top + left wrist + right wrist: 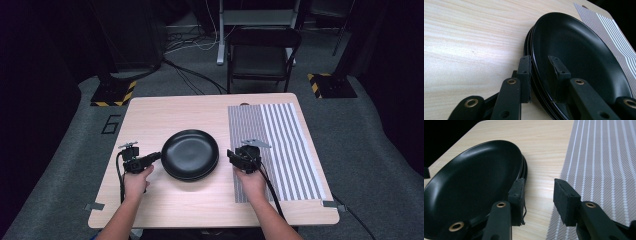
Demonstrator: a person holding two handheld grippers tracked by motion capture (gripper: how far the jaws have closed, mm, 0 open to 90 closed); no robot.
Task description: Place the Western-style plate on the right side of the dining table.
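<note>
Two black plates (190, 154), stacked, sit on the desk (150, 120) between my two tongs. Left tongs (150, 159): jaws straddle the near rim of the stack, one pad over the top plate's inner face, the other outside the edges; whether they already pinch I cannot tell, so I log them as released. Right tongs (235, 156): released, jaws apart, the stack's rim just beside one pad, the other over the striped placemat (280, 145). Judgement: the left hand is nearer to a grip; the stack lies straight ahead of its jaws, the rim running crosswise between the pads.
</note>
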